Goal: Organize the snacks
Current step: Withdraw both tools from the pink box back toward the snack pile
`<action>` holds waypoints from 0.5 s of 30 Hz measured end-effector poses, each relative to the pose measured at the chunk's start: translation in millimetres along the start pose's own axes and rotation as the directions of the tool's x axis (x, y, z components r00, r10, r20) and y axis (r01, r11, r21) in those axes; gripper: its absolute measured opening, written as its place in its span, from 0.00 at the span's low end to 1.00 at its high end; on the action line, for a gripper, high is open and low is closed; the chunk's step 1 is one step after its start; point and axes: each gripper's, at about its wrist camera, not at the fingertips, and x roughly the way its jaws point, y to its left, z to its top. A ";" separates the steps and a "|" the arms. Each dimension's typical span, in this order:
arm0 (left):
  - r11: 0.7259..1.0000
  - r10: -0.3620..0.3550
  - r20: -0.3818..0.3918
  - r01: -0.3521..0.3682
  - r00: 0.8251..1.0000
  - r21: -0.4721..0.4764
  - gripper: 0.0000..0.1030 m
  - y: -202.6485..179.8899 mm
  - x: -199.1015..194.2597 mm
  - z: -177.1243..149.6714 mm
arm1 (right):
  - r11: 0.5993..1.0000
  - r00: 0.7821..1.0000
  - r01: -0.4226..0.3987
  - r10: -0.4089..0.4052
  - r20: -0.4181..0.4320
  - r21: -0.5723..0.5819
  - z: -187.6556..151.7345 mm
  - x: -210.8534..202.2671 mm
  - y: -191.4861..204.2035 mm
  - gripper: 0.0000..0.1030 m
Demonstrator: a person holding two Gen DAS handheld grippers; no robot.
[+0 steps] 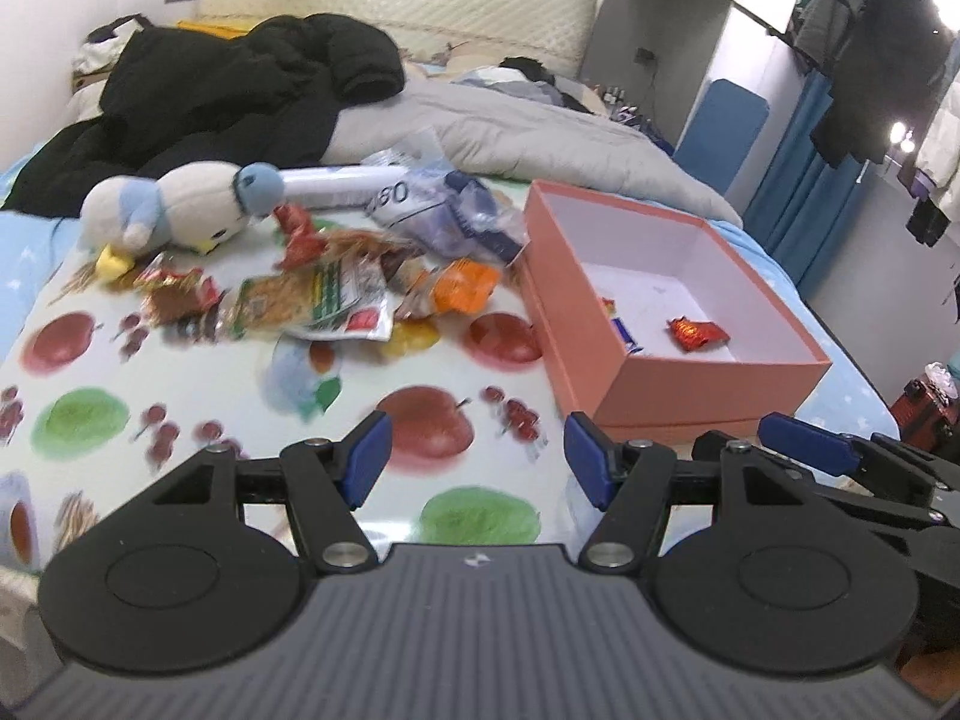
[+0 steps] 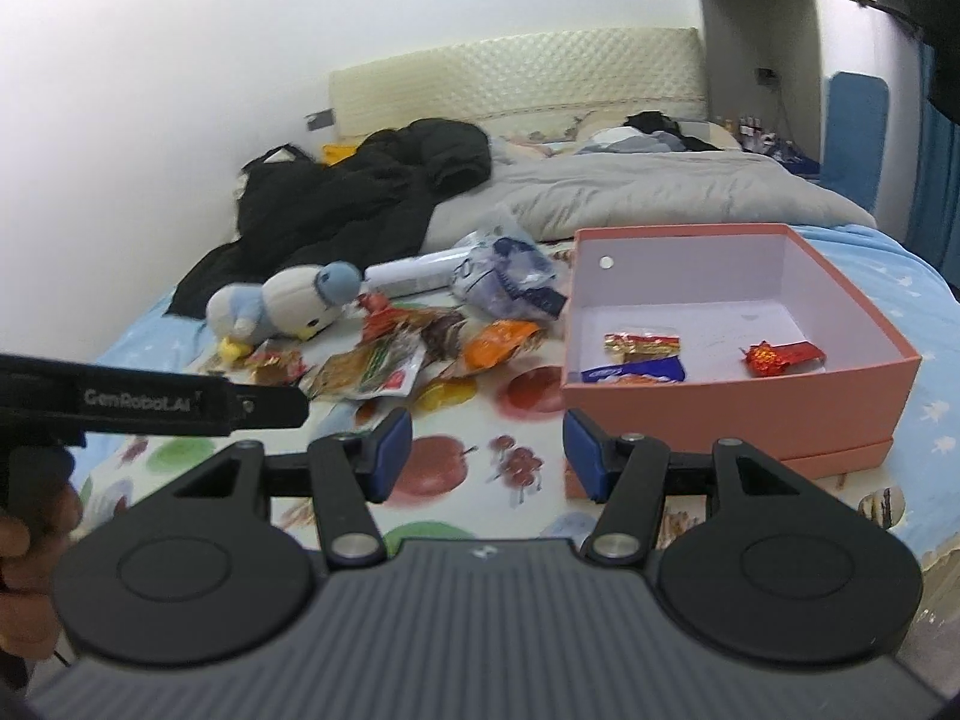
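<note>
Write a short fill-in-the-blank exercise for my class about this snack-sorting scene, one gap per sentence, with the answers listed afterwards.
1. The pink box already holds ____ wrapped snacks.
2. The plush penguin lies to the ____ of the snack pile.
3. Both the left tongs and the right tongs are open and hold ____.
4. The cloth under the snacks is printed with ____.

Answers: three; left; nothing; fruit

Salmon-pink box (image 2: 738,402) with white inside, fruit-print cloth (image 1: 360,414), red-foil snack (image 2: 780,357), blue-and-white plush (image 1: 180,210)
</note>
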 end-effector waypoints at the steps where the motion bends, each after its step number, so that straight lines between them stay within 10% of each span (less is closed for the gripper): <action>1: 1.000 0.006 -0.004 -0.006 1.000 -0.006 0.67 3.5 -0.1 -3.7 | 1.000 1.000 -0.007 0.007 -0.008 -0.009 -2.1 -1.6 3.2 0.57; 15: 0.994 0.070 -0.029 -0.073 0.997 -0.086 0.67 46.5 31.2 0.7 | 0.997 0.998 -0.050 0.046 -0.052 -0.062 -3.1 33.1 19.0 0.57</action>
